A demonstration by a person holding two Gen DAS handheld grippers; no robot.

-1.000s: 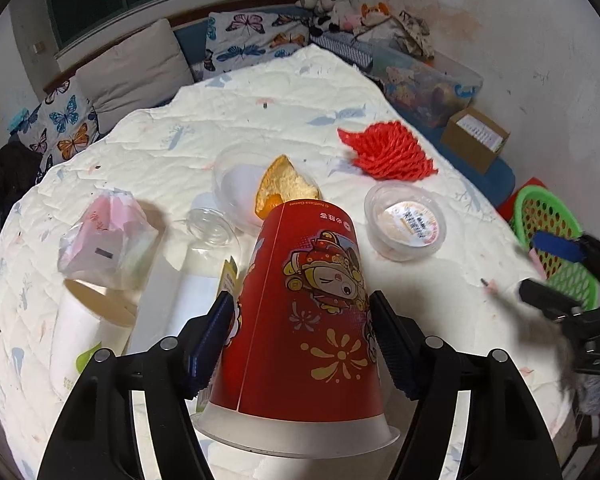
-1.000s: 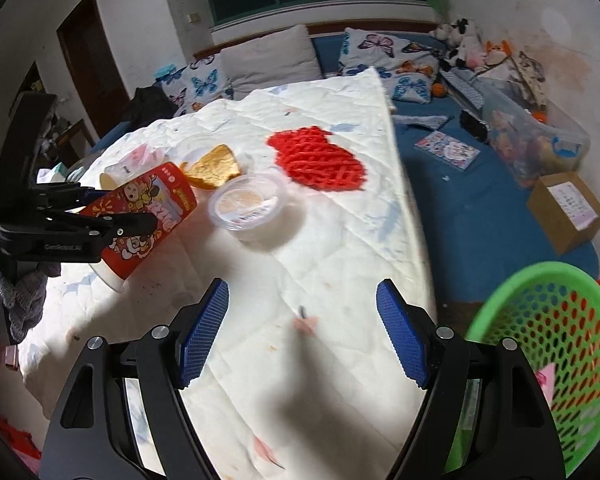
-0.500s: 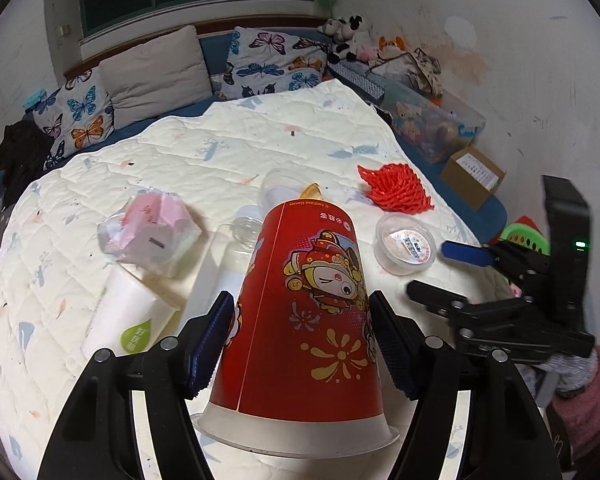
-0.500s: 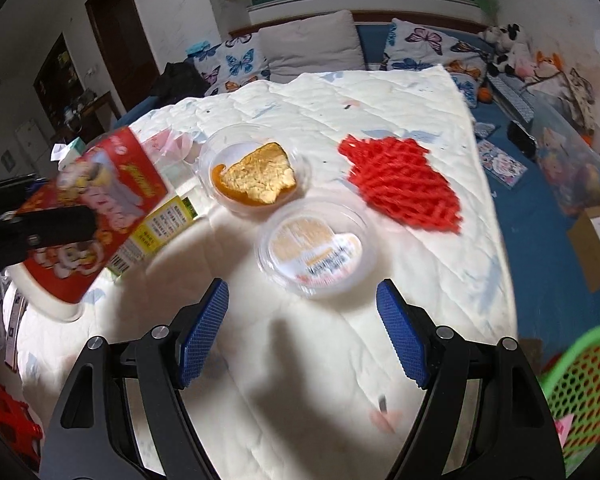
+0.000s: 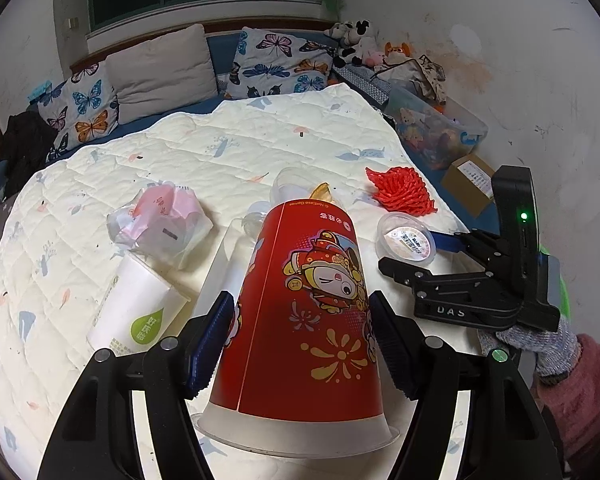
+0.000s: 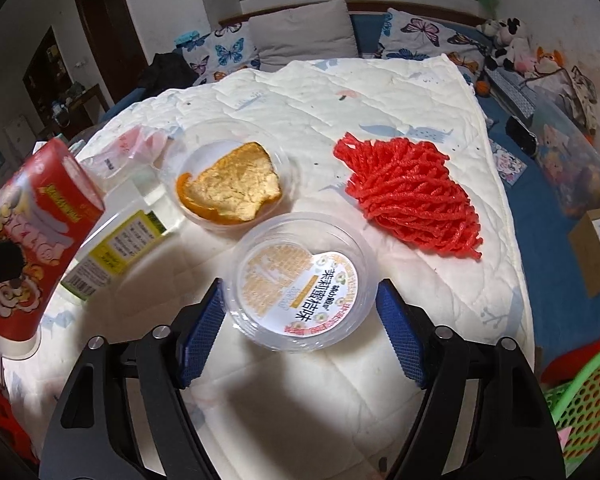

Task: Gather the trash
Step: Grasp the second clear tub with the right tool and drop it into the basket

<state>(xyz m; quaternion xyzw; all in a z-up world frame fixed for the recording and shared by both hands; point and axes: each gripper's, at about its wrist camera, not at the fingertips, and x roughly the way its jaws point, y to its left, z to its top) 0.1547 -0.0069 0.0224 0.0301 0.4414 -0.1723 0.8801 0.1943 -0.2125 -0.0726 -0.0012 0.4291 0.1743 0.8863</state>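
Observation:
My left gripper [image 5: 302, 338] is shut on a red paper cup [image 5: 304, 316] with a cartoon print, held upside down above the quilt; the cup also shows at the left of the right wrist view [image 6: 28, 236]. My right gripper [image 6: 300, 330] is open with its blue pads on either side of a clear round plastic tub [image 6: 300, 280] with a printed label, which lies on the quilt. In the left wrist view the right gripper [image 5: 420, 250] reaches toward that tub [image 5: 407, 239]. A red foam net [image 6: 412, 196] lies beyond it to the right.
A clear bowl with orange peel [image 6: 230, 184], a clear bottle with a yellow label [image 6: 116, 240], a white paper cup [image 5: 136, 312] and a pink plastic bag [image 5: 160, 220] lie on the white quilt [image 5: 180, 152]. A green basket [image 6: 584, 396] stands off the bed at right.
My right gripper has moved left from the basket side to the clear tub, which now sits between its open fingers. My left gripper has lifted and drawn back with the red cup.

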